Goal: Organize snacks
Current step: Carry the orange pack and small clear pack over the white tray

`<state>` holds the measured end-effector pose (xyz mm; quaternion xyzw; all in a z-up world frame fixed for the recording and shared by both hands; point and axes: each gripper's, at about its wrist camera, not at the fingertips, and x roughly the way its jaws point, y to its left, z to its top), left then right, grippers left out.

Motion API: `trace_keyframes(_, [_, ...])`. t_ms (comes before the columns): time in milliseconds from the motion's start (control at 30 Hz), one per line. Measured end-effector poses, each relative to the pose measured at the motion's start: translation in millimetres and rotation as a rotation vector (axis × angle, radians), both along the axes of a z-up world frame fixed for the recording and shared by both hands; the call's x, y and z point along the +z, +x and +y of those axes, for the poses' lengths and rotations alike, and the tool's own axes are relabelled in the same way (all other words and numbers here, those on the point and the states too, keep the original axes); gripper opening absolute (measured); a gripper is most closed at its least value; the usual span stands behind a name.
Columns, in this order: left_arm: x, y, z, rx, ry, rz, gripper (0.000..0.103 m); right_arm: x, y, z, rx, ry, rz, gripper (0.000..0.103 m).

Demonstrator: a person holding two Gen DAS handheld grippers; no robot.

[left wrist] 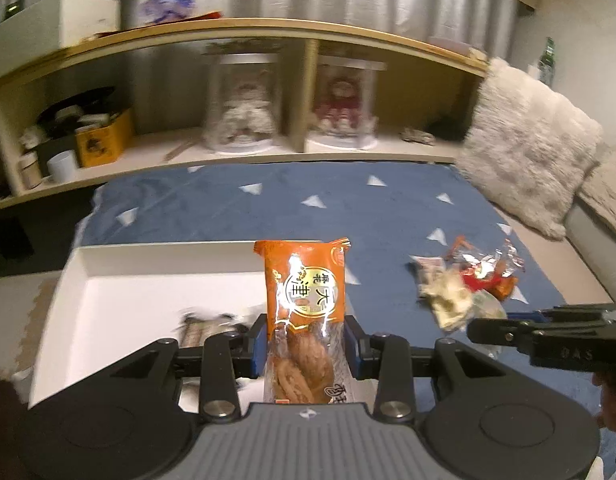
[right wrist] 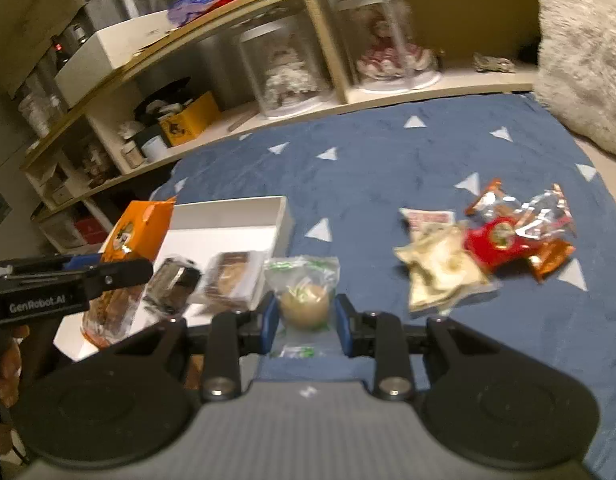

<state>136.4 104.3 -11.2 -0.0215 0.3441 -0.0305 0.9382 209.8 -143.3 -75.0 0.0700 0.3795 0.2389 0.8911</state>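
Two hand-held grippers work over a bed spread with a blue blanket [right wrist: 387, 160] patterned in pale triangles. At far left, a shallow white tray [right wrist: 244, 210] sits on the blanket's edge, already holding a dark wrapped snack [right wrist: 174, 284] and, beside it, a brown wrapped cake [right wrist: 230, 280]. The left gripper [left wrist: 304, 344] is above the tray, its blue-padded jaws narrowed onto the clear lower half of an orange packet of fried dough twists [left wrist: 304, 292], which stands upright between them. Just right of the tray's near corner, the right gripper [right wrist: 305, 314] is clamped on a clear packet with green print holding a round pale pastry [right wrist: 306, 304], the pads pressing its sides. Further right, well apart from the tray, a loose pile of snacks [right wrist: 491, 240] lies on the blanket: a cream-coloured packet, a red one, silver foil wrappers and an orange one, touching and overlapping. Behind the bed, a wooden shelf [left wrist: 268, 32] carries two dolls under clear domes and a yellow box. At far right, a shaggy cream cushion [left wrist: 535, 140] leans against the shelf's end.
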Motion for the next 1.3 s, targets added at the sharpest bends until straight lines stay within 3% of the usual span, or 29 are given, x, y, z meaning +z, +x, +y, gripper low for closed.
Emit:
trace_keyframes(267, [1.8,-20.0,68.1,0.113,0.014,0.014,0.040,5.0,-11.7,47.9,0.071,0.019,0.006,0.035])
trace_keyframes(500, [-12.5,-27.4,114.7,0.157,0.066,0.047,0.040,-0.8,-12.1,99.1,0.137,0.057,0.070,0.035])
trace_keyframes(733, [-39.2,-25.7,140.0,0.160,0.078,0.105,0.040,-17.6,-5.4,147.8,0.177,0.095,0.183,0.035])
trace_keyframes(967, [-56.2,-14.3,151.0,0.148,0.043,0.107,0.040,-34.0,2.7,185.3,0.167,0.133,0.278,0.036])
trace_keyframes(1100, [-66.0,-8.7,152.2,0.134,0.062,0.131,0.040,-44.6,7.0,207.0,0.156,0.170,0.349,0.036])
trace_keyframes(1300, [-74.8,-10.5,166.4,0.147,0.071,0.154,0.041,-56.5,7.1,229.8,0.166,0.213,0.400,0.039])
